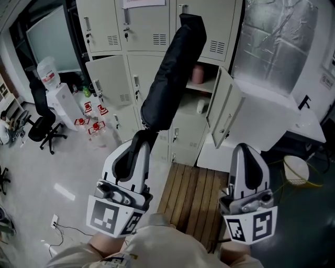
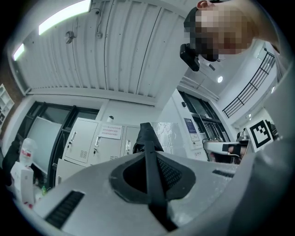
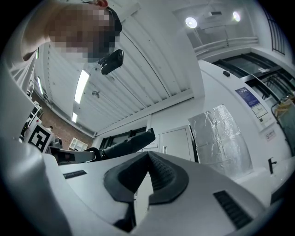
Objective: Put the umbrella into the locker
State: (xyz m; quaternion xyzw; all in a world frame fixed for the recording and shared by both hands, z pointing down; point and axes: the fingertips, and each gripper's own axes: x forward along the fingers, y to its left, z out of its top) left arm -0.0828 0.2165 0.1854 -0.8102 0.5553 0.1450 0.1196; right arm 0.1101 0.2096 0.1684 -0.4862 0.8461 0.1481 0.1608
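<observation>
Left tongs [image 1: 138, 140] clamped the long black sleeved umbrella [image 1: 172, 73] by its lower end, its top before the open grey metal locker [image 1: 224, 107] — gripped so low, it might swing and strike the shelf [image 1: 201, 88]. Right tongs [image 1: 246, 153] stood closed, empty.

No print can be read. A paper notice [image 1: 144, 2] on the lockers [image 1: 104, 23], top middle of the head view, has lines too small to make out. The blue poster [image 3: 249, 97] at the right of the right gripper view is blurred, as are the red labels on the bottles [image 1: 97, 127] at the head view's left. The square markers [image 1: 107, 217] at the bottom show only patterns.
</observation>
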